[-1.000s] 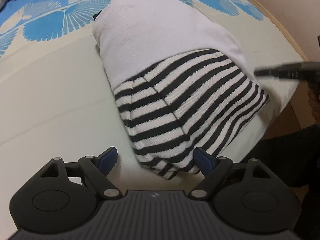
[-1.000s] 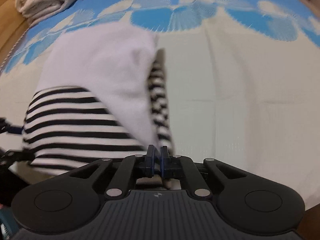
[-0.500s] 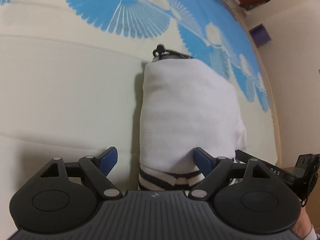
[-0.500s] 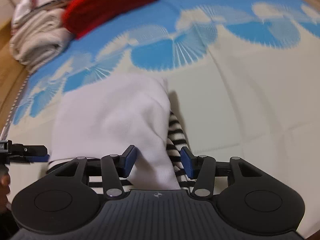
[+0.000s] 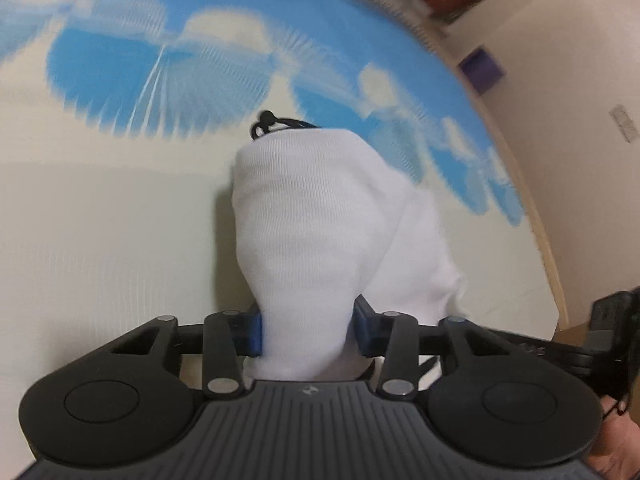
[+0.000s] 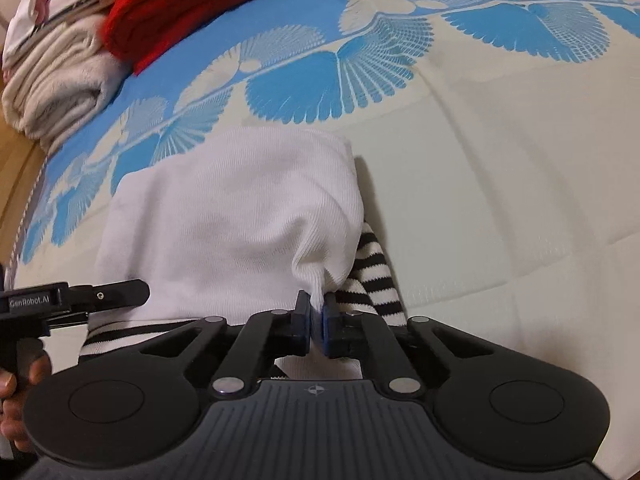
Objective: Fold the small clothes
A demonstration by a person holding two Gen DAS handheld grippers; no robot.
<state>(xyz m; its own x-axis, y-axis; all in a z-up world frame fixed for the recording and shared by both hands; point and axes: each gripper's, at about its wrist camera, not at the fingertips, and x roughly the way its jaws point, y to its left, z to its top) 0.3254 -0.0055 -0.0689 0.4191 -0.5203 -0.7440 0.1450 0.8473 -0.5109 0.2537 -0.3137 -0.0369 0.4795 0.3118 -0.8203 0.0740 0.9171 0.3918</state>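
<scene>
Right wrist view showed the right gripper (image 6: 316, 320) pinching the white garment (image 6: 240, 216) on the bed (image 6: 500, 184). The left gripper (image 5: 308, 328), fingers just closing, clamped its other corner, presumably for folding.

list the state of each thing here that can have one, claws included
left claw: jaws have just been closing, now gripping a thick bunch of the white garment
right claw: jaws have just closed, pinching a thin fold of the garment's near edge
white garment: folded over, striped part mostly covered
striped part: peeking out at the right edge
red knit: folded, on the pile
beige clothes: folded, stacked
</scene>
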